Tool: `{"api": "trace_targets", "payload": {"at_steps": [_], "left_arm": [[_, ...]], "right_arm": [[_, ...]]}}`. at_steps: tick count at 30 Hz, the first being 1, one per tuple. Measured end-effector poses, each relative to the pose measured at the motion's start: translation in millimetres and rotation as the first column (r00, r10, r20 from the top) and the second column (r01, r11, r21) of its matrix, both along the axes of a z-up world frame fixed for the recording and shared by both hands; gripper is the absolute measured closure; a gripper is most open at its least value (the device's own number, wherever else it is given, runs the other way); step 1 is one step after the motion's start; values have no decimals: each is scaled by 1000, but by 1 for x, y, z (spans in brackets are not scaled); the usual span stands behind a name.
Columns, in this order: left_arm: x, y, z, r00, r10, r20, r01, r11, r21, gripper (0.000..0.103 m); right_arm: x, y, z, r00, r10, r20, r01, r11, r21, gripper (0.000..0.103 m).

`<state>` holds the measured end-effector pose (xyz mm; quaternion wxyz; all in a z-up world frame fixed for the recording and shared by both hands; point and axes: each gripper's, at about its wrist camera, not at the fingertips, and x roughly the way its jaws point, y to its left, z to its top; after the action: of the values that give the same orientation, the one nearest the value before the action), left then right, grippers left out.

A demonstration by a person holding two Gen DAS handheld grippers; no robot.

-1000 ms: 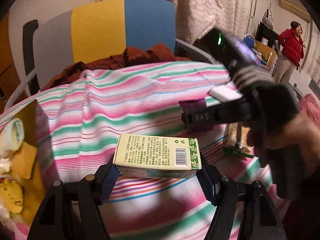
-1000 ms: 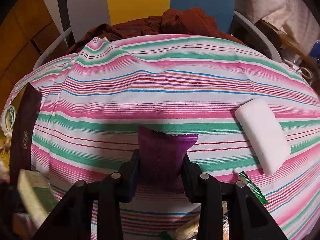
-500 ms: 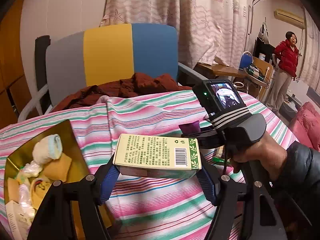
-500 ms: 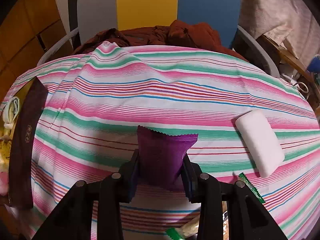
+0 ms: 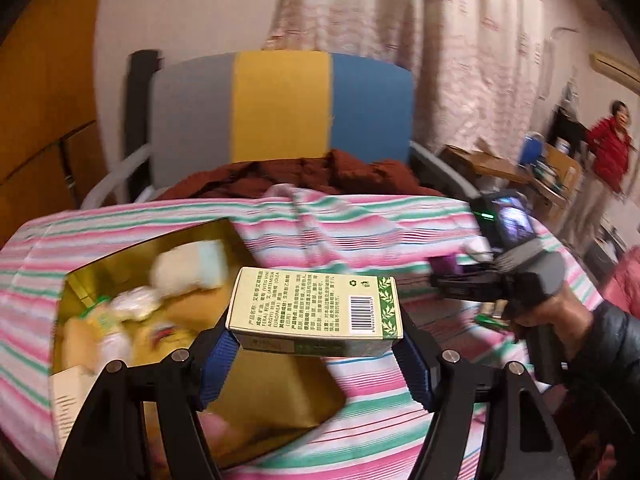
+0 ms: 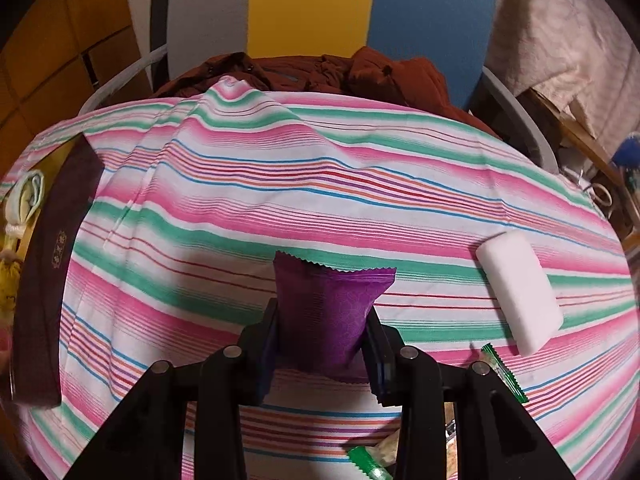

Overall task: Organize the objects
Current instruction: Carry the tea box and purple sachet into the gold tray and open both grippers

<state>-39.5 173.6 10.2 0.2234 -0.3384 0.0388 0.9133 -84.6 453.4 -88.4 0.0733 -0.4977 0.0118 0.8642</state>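
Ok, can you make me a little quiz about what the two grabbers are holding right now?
1. True or false: the left gripper holds a cream-and-green cardboard box.
2. What is pinched in the right gripper? A) purple foil packet B) white soap bar C) green stick
3. Fill in: the gold open box lies under the ____ gripper.

Key: 1 true; 2 A, the purple foil packet; 3 left.

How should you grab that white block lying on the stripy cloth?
The white rectangular block lies flat on the striped tablecloth, long and narrow, slanted. Probably best to come down from above and pinch across its two long sides near the middle, with the fingers turned to match its slant. Its flat top leaves nothing else to hold.
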Motion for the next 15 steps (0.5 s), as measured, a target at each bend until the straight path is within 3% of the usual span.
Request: {"api": "trace_targets", "payload": {"at_steps": [6, 15], "left_arm": [[-11, -66, 1, 987, 160, 7, -160, 987, -4, 30], [-23, -138, -6, 943, 331, 35, -332, 943, 7, 30]], "right_arm": [[1, -13, 6, 999, 39, -21, -39, 999, -1, 65], [10, -36, 38, 990, 96, -108, -102, 993, -51, 65]]}}
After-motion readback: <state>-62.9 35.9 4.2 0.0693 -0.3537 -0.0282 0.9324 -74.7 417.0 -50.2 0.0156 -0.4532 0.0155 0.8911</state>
